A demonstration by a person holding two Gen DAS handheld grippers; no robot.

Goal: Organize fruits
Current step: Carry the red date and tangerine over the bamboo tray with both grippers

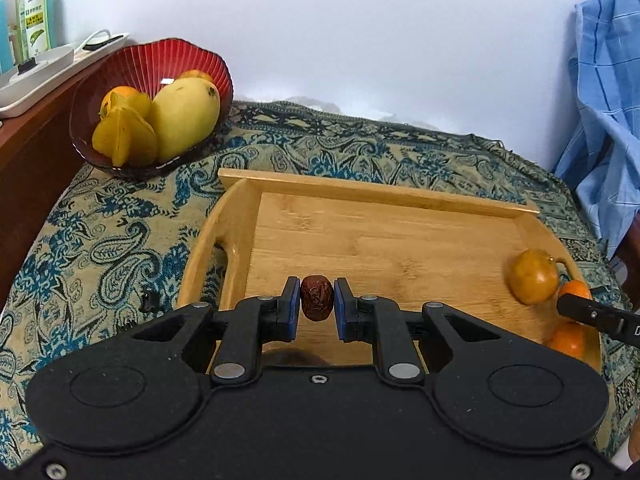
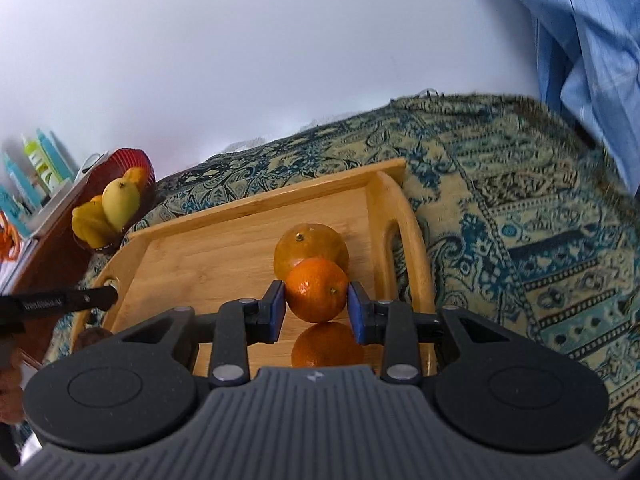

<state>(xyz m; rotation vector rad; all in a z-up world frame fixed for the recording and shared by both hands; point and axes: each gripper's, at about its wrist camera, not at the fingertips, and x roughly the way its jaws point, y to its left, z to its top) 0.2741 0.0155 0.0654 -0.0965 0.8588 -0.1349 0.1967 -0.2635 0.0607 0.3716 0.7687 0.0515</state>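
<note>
Fruit in both tongs at once. Left tongs (image 1: 317, 304) closed down to a narrow gap, blue pads pinching a wrinkled red date (image 1: 317, 297) over the near left part of the bamboo tray (image 1: 372, 194). Right tongs (image 2: 316, 308) set somewhat wider, pads clamped on a small orange mandarin (image 2: 317, 289) above the right end of the tray; a mirror strip on the tool shows its underside. A larger, duller orange citrus (image 2: 310, 248) sits on the tray just behind it, possibly touching; the view is too foreshortened to say.

Red ribbed bowl (image 1: 152, 60) at far left on the paisley-covered bench (image 1: 100, 240) already holds a mango (image 1: 184, 116), a starfruit (image 1: 124, 140) and more citrus.

Risks:
- Date is small and gripped near the pad tips; a jolt could let it slip out.
- Mandarin is round and smooth; it could roll free.
- Bowl is crowded; a fruit dropped in may bounce off the mango.
</note>
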